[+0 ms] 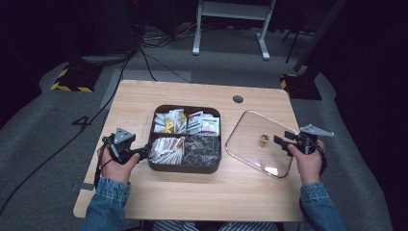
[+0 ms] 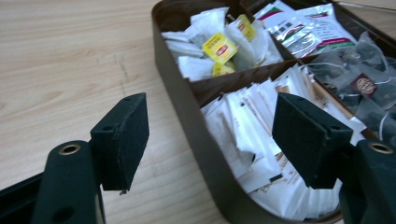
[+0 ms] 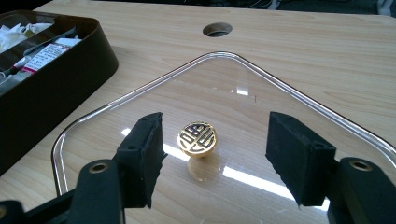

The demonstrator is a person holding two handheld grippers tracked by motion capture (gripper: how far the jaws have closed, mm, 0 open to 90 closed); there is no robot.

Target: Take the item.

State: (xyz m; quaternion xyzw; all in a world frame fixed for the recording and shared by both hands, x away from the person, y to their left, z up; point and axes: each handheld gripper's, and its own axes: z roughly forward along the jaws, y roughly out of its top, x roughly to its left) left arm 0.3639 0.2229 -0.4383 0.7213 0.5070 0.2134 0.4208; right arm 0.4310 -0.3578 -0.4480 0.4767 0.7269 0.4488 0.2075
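Observation:
A dark brown box [image 1: 184, 169] with four compartments stands mid-table. It holds yellow-tagged tea bags [image 2: 219, 46], foil packets [image 2: 303, 28], dark tea bags [image 2: 364, 84] and white sachets [image 2: 247, 126]. My left gripper [image 1: 144, 153] is at the box's left wall [image 2: 187, 112]. It is open, one jaw over the bare table and the other over the white sachets, gripping nothing. A clear glass lid [image 1: 250, 139] with a gold knob [image 1: 263, 139] lies flat to the right of the box. My right gripper [image 3: 215, 151] is open, its jaws on either side of the knob [image 3: 197, 138] and apart from it.
A round cable hole [image 1: 237, 99] sits in the wooden tabletop [image 1: 192, 192] behind the lid. The lid's right corner lies near the table's right edge. Bare wood stretches in front of the box and to its left. Cables and stand legs are on the floor beyond.

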